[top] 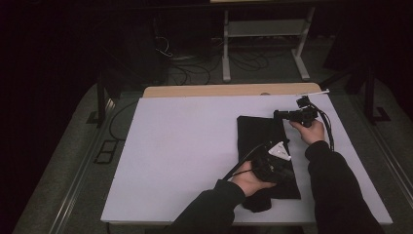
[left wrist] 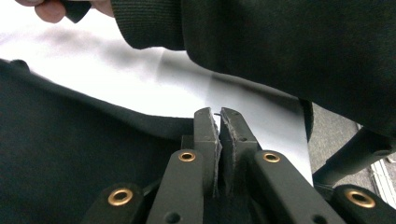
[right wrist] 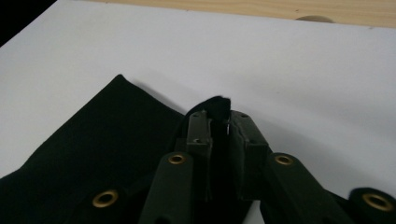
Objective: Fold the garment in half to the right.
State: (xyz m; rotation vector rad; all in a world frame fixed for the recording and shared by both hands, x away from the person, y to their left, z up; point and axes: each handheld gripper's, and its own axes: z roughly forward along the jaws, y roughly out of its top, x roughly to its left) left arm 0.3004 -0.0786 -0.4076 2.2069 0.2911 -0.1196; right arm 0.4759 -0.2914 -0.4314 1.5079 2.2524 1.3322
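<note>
A black cloth (top: 260, 134) lies folded lengthwise on the right half of the white table (top: 185, 146). My left gripper (top: 287, 171) is at the cloth's near right edge; in the left gripper view its jaws (left wrist: 219, 122) are pressed together over the edge of the cloth (left wrist: 70, 154). At the far right corner is my right gripper (top: 276, 115), pointing left. In the right gripper view the cloth (right wrist: 93, 149) rises into a small peak between its jaws (right wrist: 220, 122), which stand narrowly apart with the fabric filling the gap.
A wooden strip (top: 229, 90) runs along the table's far edge. Beyond it are a white metal stand (top: 263, 29) and cables on the floor. The person's right sleeve (left wrist: 280, 46) hangs just ahead of the left gripper. Bare white board stretches left of the cloth.
</note>
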